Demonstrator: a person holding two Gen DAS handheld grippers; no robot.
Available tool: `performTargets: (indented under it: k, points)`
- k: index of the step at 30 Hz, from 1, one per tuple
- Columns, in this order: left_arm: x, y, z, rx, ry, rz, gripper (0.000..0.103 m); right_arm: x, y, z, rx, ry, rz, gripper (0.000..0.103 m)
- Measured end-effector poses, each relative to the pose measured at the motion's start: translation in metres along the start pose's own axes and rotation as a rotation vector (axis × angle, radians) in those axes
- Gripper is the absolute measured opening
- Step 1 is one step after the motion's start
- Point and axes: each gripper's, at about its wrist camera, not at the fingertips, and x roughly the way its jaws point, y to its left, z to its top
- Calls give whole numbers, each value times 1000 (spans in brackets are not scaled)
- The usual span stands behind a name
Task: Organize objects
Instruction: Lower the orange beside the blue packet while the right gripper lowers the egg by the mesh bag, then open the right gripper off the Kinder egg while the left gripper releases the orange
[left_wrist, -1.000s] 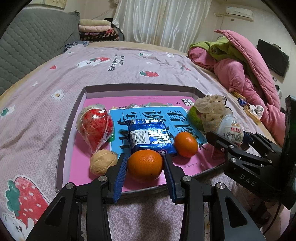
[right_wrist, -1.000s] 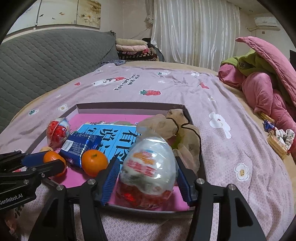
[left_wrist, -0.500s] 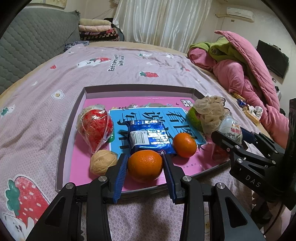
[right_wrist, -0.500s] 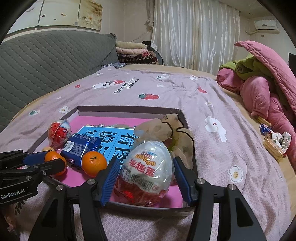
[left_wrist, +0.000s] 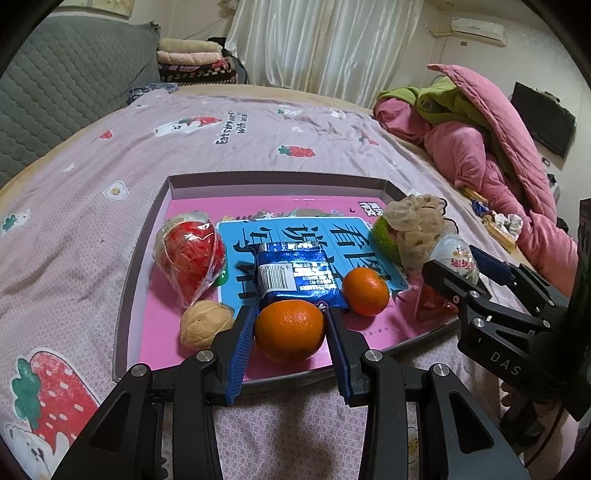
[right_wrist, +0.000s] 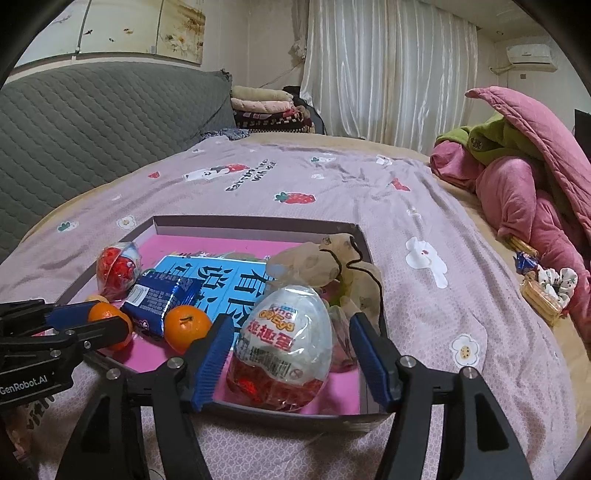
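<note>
Large orange (left_wrist: 289, 330) lay at the near edge of the shallow tray (left_wrist: 273, 181), clamped between the pads of the left gripper (left_wrist: 290, 334). At the tray's near right corner stood the wrapped toy egg (right_wrist: 282, 341) between the jaws of the right gripper (right_wrist: 291, 354), which were opening, with gaps at both pads. Farther in lay a small orange (left_wrist: 365, 291), a blue packet (left_wrist: 297, 273), a walnut (left_wrist: 206, 323) and a red wrapped egg (left_wrist: 190, 254).
</note>
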Motion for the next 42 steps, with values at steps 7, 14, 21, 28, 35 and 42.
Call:
performTargets:
  k: [7,14,21,28,35,42]
  points:
    - [-2,-1,1,-3,-8,-5,40,-8,4,3,-15,-40,-10,71]
    - [-7,-3,2,6,-26,-10,40,-16,9,6,-37,-70,-19,71]
    - [-2,-5,1,12,-8,0,40,-16,10,6,-44,-69,-23,71]
    - [-5,-5,1,16,-19,-3,40,-16,8,6,-41,-69,-24,71]
    - [-8,-6,2,19,-27,-1,40,-19,10,6,-44,-76,-23,71]
    - [-16,-4,3,8,-50,-3,50,-21,13,7,-48,-80,-10,72]
